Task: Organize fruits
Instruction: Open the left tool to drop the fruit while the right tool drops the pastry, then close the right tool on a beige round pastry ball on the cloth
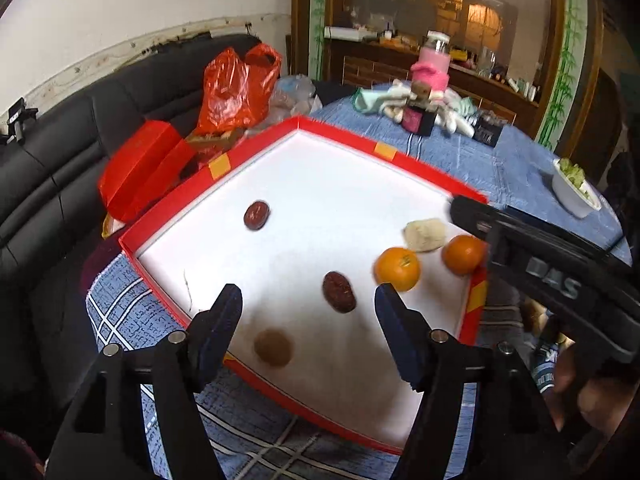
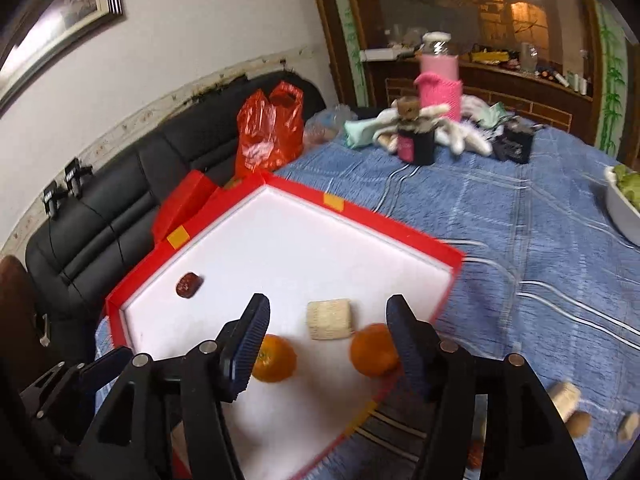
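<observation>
- left gripper [image 1: 308, 308] angled down over the red tray [image 1: 168, 216], fingers wide, nothing between the pads; dark date [image 1: 339, 292] lies on the tray floor in the gap
- right gripper [image 2: 328, 330] tilted down at the tray's near right side, fingers spread, gripping nothing
- tray on the blue-cloth worktop [image 2: 520, 248], white floor
- fruit in tray, left wrist view: 2 dark red dates, second date [image 1: 256, 215] further back; 1 blurred brown round fruit [image 1: 273, 347]; 2 oranges, left orange [image 1: 397, 269], right orange [image 1: 463, 254]
- 1 pale block [image 1: 425, 234] behind the oranges
</observation>
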`<action>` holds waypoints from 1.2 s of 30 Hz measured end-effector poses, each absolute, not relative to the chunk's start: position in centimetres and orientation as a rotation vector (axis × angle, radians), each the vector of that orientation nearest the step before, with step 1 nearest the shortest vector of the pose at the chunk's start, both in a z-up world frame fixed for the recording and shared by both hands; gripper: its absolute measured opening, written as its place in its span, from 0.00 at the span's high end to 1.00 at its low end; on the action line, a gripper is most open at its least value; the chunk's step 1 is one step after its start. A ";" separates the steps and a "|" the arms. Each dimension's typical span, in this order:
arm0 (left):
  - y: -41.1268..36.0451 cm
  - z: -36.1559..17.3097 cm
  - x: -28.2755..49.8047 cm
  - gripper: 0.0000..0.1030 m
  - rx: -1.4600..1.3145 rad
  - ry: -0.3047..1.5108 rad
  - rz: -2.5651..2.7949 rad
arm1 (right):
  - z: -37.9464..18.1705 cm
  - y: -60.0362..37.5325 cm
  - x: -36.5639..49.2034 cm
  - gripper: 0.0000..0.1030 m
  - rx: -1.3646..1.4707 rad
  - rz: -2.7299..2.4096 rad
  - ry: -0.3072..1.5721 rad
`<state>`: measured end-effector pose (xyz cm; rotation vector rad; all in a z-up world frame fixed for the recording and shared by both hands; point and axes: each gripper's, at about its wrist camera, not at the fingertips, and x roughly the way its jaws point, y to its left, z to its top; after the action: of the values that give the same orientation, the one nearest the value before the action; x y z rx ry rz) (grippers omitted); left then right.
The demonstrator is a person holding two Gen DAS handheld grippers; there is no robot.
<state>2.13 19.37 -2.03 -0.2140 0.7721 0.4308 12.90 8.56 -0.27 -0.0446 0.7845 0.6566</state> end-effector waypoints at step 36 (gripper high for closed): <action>4.9 -3.2 6.8 0.34 -0.016 0.816 0.077 | -4.6 -16.9 12.5 0.72 0.063 0.304 0.876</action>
<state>6.79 4.93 -3.20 -0.0165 0.8158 0.0772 12.51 -16.92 -4.59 0.0628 0.8756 0.3044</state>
